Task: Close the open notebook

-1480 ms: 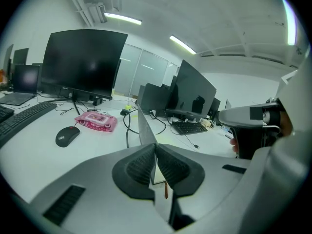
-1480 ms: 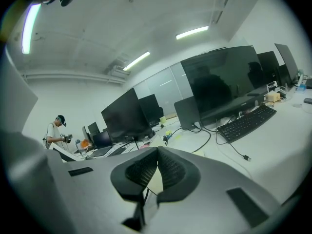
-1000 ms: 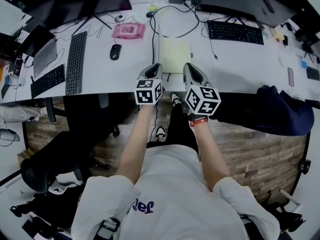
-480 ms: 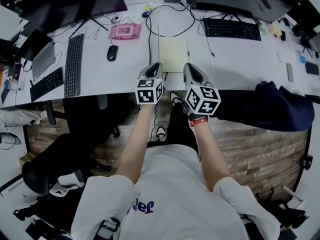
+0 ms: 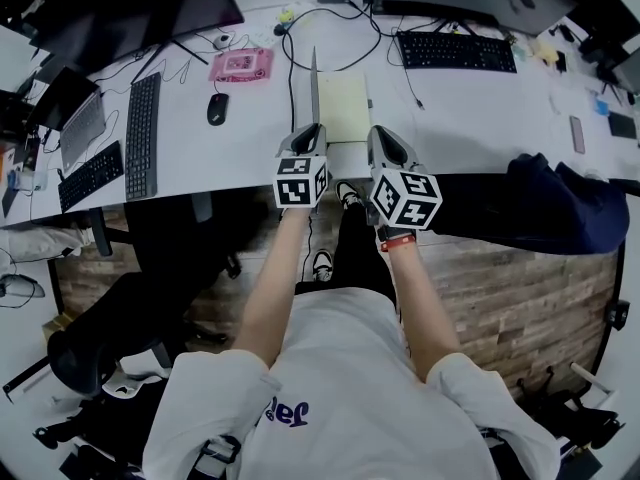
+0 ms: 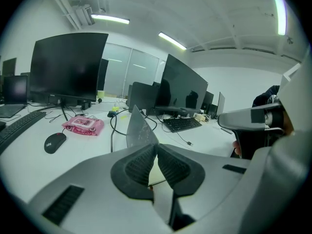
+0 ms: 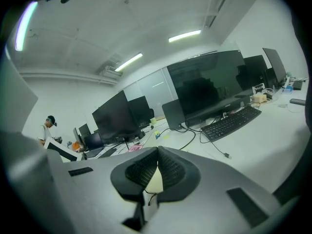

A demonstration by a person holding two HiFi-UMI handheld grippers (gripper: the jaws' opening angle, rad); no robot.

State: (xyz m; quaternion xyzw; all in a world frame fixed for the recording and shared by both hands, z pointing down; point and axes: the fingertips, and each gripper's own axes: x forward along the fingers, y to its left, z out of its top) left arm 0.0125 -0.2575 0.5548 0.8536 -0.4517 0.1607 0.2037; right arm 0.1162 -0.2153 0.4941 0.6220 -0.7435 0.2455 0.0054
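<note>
The notebook lies open on the white desk, its pale yellow page [image 5: 343,108] facing up. Its grey cover [image 5: 314,83] stands on edge, nearly upright. My left gripper [image 5: 308,131] is at the cover's near end. In the left gripper view the cover [image 6: 139,130] rises straight out of my left gripper [image 6: 156,147], pinched between the ribbed pads. These jaws have just eased apart a little, with the cover still between them. My right gripper [image 5: 380,133] hovers just right of the page, and in its own view the right gripper [image 7: 157,155] is shut on nothing.
A black keyboard [image 5: 455,50] and cables lie beyond the notebook. At left are a mouse [image 5: 217,108], a pink packet [image 5: 240,65] and another keyboard [image 5: 142,133]. Dark monitors line the back. A dark jacket [image 5: 560,208] drapes over the desk edge at right.
The desk has slid slightly up and left in the head view. Both grippers keep nearly the same place at the notebook's near end, and the cover stays on edge.
</note>
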